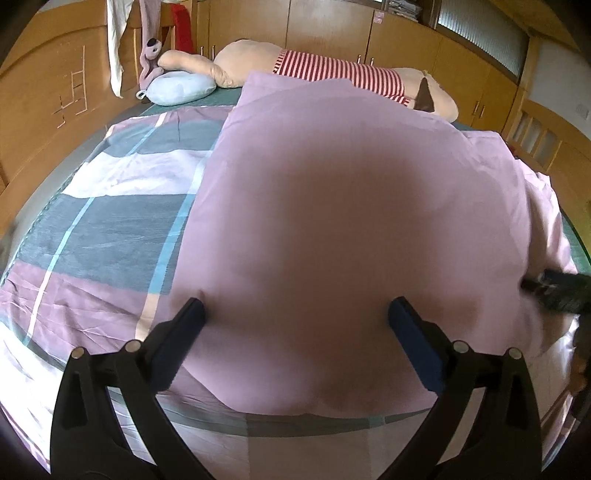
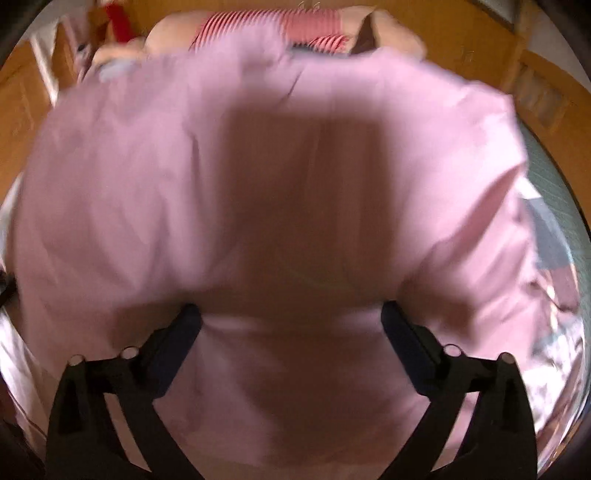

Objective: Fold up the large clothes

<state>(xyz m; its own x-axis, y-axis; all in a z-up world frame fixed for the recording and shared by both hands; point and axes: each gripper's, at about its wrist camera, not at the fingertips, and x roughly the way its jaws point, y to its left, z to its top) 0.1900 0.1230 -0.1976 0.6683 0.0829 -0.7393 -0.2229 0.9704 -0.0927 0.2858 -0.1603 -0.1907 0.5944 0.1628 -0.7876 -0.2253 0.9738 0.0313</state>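
From your left wrist view, your left claw (image 1: 295, 314) stood wide open, its two dark-padded fingers (image 1: 184, 332) spread over the near part of the large plain mauve-pink cloth (image 1: 332, 192), with nothing pinched between them. That cloth lay spread across the middle and right of the bed, over a checked grey, white and lilac bedsheet (image 1: 103, 229) that showed bare on the left. At the far side lay a long peach plush toy in a red-and-white striped top (image 1: 332, 70), and to its left a small pale-blue round cushion (image 1: 177, 88). Wooden cupboards (image 1: 406, 40) lined the far wall. At the right edge, a dark blurred claw tip (image 1: 554, 288) met the cloth's edge.

From your right wrist view, blurred, your right claw (image 2: 291, 321) was likewise spread wide, gripping nothing, and the pink cloth (image 2: 258, 147) filled nearly the whole picture beneath it. The striped plush toy (image 2: 266, 26) showed beyond its far edge.
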